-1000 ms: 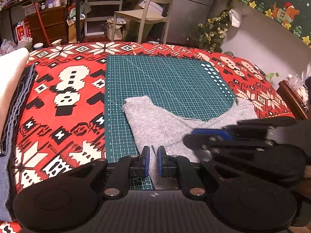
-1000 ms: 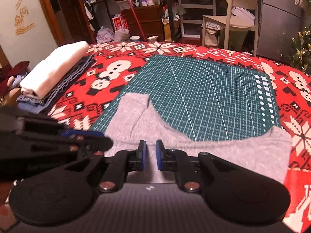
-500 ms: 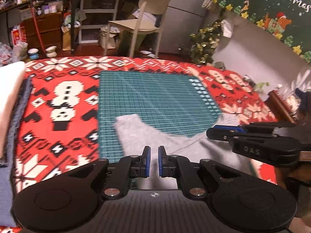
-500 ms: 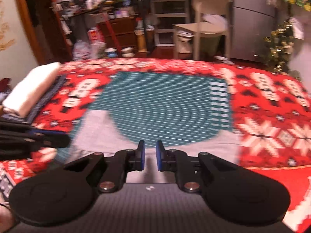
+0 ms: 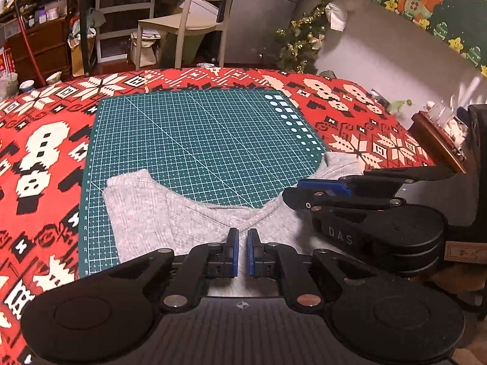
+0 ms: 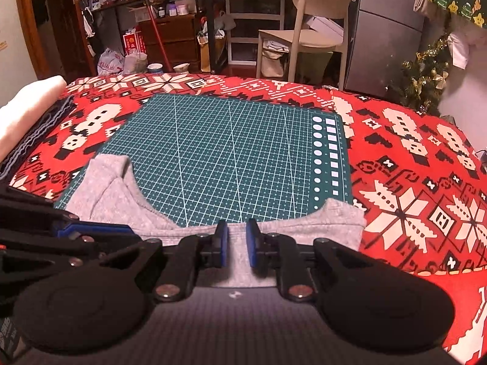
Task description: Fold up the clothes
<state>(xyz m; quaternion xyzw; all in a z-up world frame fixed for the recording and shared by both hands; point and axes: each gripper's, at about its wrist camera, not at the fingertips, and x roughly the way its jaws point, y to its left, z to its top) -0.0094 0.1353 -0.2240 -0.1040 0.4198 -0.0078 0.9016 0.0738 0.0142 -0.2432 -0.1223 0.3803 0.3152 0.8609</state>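
Red snowflake-patterned cloth point(image 5: 54, 140) under a green cutting mat point(image 5: 194, 140). Left gripper point(image 5: 240, 251) nearly shut, nothing visibly pinched; right gripper point(image 6: 236, 245) opening over the grey garment point(image 6: 289, 228), which since a second ago lies drawn nearer along the mat's near edge. Judged: repositioning before the fold.

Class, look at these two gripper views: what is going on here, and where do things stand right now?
A person is folding clothes with a handheld gripper in each hand. A grey garment lies partly on a green cutting mat over a red patterned cloth. The left gripper and right gripper both sit low over the garment's near part, side by side. The left jaws are nearly closed; the right jaws are opening, with grey fabric showing between them. A stack of folded items waits at the left.
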